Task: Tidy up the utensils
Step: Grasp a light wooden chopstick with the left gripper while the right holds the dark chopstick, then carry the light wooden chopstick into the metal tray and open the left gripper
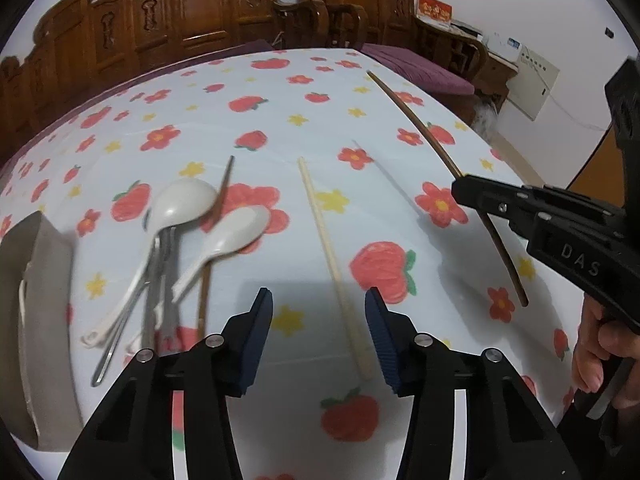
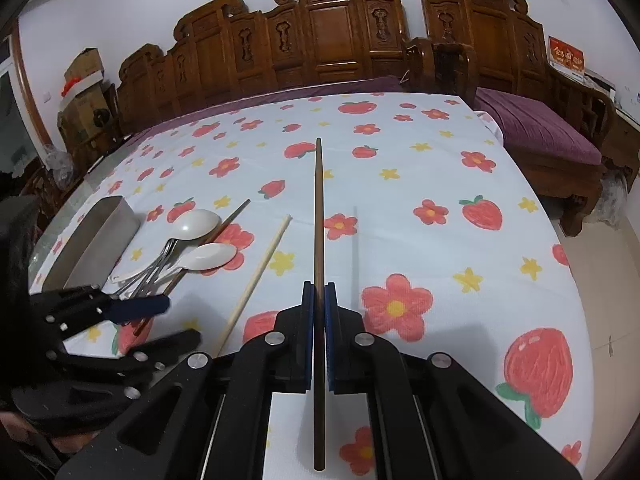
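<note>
My right gripper (image 2: 319,292) is shut on a dark brown chopstick (image 2: 318,216) and holds it above the table; it also shows in the left wrist view (image 1: 424,128), with the right gripper (image 1: 460,188) at the right. My left gripper (image 1: 319,300) is open and empty, just above a pale chopstick (image 1: 332,256) lying between its fingers; the left gripper also shows in the right wrist view (image 2: 176,320). Two white spoons (image 1: 188,200) (image 1: 240,228), metal forks (image 1: 160,280) and a second brown chopstick (image 1: 222,196) lie in a pile at the left.
A grey metal rectangular container (image 1: 44,280) stands at the table's left edge, also in the right wrist view (image 2: 96,236). The table has a white cloth with red flowers and strawberries (image 2: 440,160). Carved wooden benches (image 2: 320,40) stand behind it.
</note>
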Motion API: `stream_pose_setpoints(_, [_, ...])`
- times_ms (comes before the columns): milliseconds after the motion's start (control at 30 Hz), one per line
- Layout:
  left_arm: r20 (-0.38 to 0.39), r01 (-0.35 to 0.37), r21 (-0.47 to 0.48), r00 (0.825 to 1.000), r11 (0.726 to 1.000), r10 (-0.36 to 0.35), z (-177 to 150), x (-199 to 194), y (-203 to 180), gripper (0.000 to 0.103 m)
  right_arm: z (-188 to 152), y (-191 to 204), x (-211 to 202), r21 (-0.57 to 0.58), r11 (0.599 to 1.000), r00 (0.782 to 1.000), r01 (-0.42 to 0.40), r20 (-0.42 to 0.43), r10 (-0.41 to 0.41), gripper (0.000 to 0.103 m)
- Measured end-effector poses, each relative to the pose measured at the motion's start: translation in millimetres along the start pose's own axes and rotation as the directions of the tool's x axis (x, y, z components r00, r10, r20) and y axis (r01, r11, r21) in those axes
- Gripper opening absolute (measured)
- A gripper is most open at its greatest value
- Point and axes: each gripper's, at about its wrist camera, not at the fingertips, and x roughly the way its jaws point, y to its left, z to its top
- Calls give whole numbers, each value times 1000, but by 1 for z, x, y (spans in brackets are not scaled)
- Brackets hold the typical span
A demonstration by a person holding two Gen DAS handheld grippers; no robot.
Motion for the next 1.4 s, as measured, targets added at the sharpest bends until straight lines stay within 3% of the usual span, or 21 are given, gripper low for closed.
stream_pose_setpoints(267, [-24,-7,10,1000,1000,7,-4,14,-11,35,0,2,1,1,1000,1000,-3,-2,3,6])
stream_pose_setpoints(333, [-34,-10,14,999,1000,10,-6,18,-12,23,0,1,1,1,1000,1000,-2,-3,2,6])
stream_pose_setpoints(467, [-45,-25,18,999,1000,26,-6,24,-15,15,0,3,0,-5,1000,1000,-6,1,6,6])
stream_pose_setpoints(533, [-44,-27,18,999,999,28,-6,25,-15,6,-1,4,0,-7,1000,1000,-6,-1,6,6])
stream_pose_setpoints(967, [-51,-44,17,998,999,45,-17,0,-5,4,-2,16,-4,-31,999,1000,-15,3,15,6])
stream_pose_setpoints(1400, [39,-89,-17,995,996,89,-16,-71,33,4,0,52,-19,-80,996,999,-34,0,34,6])
